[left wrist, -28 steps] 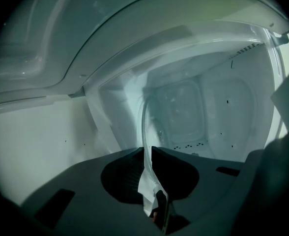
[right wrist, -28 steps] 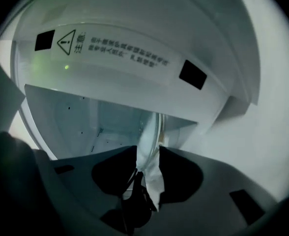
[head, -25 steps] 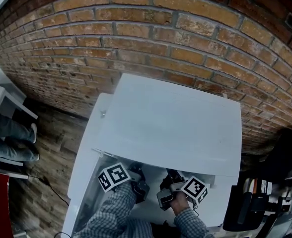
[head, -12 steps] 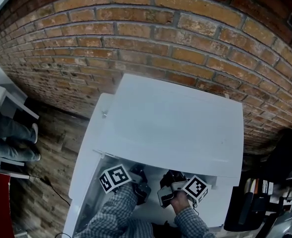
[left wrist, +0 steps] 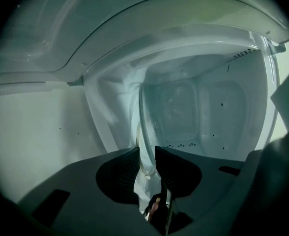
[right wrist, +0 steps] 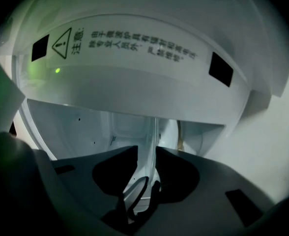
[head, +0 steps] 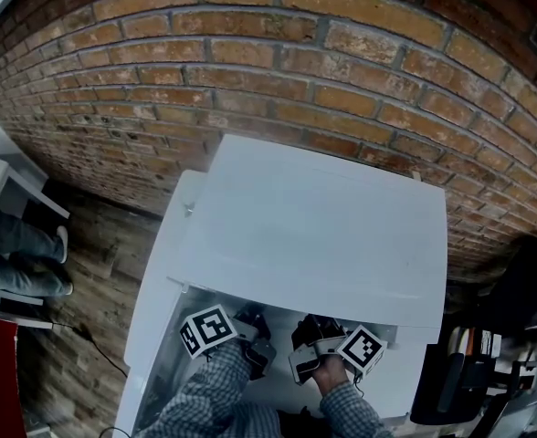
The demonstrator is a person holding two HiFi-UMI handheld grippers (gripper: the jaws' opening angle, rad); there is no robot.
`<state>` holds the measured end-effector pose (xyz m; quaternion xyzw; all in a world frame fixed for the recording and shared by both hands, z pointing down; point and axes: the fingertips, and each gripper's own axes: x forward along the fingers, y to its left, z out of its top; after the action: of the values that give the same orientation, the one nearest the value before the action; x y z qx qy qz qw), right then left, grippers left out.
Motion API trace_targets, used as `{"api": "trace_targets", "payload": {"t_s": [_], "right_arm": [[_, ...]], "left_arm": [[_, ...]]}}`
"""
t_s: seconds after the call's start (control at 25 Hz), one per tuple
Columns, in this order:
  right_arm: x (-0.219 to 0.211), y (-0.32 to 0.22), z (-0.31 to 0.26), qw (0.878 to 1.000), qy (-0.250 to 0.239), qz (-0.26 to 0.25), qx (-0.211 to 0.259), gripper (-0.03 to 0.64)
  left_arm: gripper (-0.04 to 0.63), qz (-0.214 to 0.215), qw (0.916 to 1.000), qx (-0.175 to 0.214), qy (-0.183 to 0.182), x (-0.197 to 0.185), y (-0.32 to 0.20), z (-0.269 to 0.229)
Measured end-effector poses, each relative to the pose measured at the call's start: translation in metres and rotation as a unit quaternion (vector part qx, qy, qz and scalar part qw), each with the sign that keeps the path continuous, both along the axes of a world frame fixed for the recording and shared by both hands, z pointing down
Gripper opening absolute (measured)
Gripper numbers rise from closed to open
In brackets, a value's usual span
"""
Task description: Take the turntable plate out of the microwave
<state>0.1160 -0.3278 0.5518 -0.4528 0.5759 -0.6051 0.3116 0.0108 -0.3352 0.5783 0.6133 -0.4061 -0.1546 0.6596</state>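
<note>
The white microwave point(head: 314, 235) lies below me, and both grippers reach into its open front. In the left gripper view the glass turntable plate point(left wrist: 142, 117) shows edge-on inside the cavity. Its rim runs between the jaws of my left gripper point(left wrist: 145, 154), which have just been opening, with a gap on each side of the glass. In the right gripper view the plate's rim point(right wrist: 153, 132) likewise passes between the wide-set jaws of my right gripper point(right wrist: 147, 154). They have just closed a little and do not press on it. From the head view only the gripper bodies point(head: 250, 328) point(head: 312, 334) show.
A brick wall point(head: 250, 62) stands behind the microwave. Wooden floor point(head: 95, 272) and a person's legs point(head: 17, 254) are at the left, dark clutter point(head: 469, 372) at the right. A warning label point(right wrist: 130, 45) sits above the cavity opening; the cavity walls close in round both grippers.
</note>
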Motion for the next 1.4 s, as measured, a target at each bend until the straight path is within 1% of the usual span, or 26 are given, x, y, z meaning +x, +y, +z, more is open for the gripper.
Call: {"api": "trace_targets", "payload": {"t_s": [0.08,0.16,0.24,0.32,0.4,0.44,0.48,0.56,0.72,1.04,1.2,1.32,1.4], "right_arm": [[0.000,0.001,0.001,1.000,-0.004,0.000,-0.001,0.118],[-0.001,0.001,0.000,1.000,-0.008,-0.002,-0.001,0.117],[-0.002,0.001,-0.003,1.000,-0.007,-0.004,0.002,0.114],[-0.002,0.000,-0.005,1.000,-0.004,-0.007,0.004,0.114],[-0.002,0.000,-0.006,1.000,-0.003,-0.008,0.006,0.110],[-0.003,0.000,-0.006,1.000,-0.002,-0.009,0.007,0.109],[-0.003,0.001,-0.006,1.000,-0.001,-0.010,0.007,0.106],[-0.004,0.001,-0.004,1.000,0.003,-0.013,0.005,0.104],[-0.002,-0.001,0.000,1.000,0.011,-0.013,0.004,0.104],[0.000,-0.004,-0.001,1.000,0.021,-0.006,0.011,0.106],[0.002,-0.002,0.003,1.000,0.030,-0.006,0.006,0.106],[0.005,0.000,0.005,0.999,0.032,-0.003,0.001,0.106],[0.005,0.002,0.004,1.000,0.031,-0.002,0.000,0.106]], "left_arm": [[0.078,-0.011,0.9999,0.001,0.008,0.000,-0.005,0.001],[0.078,-0.032,0.9993,0.003,0.020,-0.001,-0.013,0.002],[0.078,-0.050,0.9982,0.011,0.031,-0.003,-0.025,0.000],[0.078,-0.060,0.9974,0.017,0.035,-0.001,-0.037,-0.003],[0.078,-0.074,0.9962,0.010,0.044,0.001,-0.043,-0.002],[0.078,-0.084,0.9950,0.003,0.054,0.001,-0.043,-0.001],[0.059,-0.095,0.9932,-0.002,0.067,0.001,-0.043,0.000],[0.040,-0.109,0.9898,0.004,0.092,0.000,-0.043,0.000],[0.031,-0.094,0.9899,0.042,0.097,0.001,-0.046,-0.011],[0.032,-0.081,0.9862,0.077,0.122,0.001,-0.041,-0.022],[0.032,-0.085,0.9850,0.077,0.129,-0.004,-0.030,-0.020],[0.032,-0.080,0.9804,0.099,0.150,-0.004,-0.023,-0.033],[0.032,-0.073,0.9793,0.106,0.156,-0.004,-0.016,-0.041]]}}
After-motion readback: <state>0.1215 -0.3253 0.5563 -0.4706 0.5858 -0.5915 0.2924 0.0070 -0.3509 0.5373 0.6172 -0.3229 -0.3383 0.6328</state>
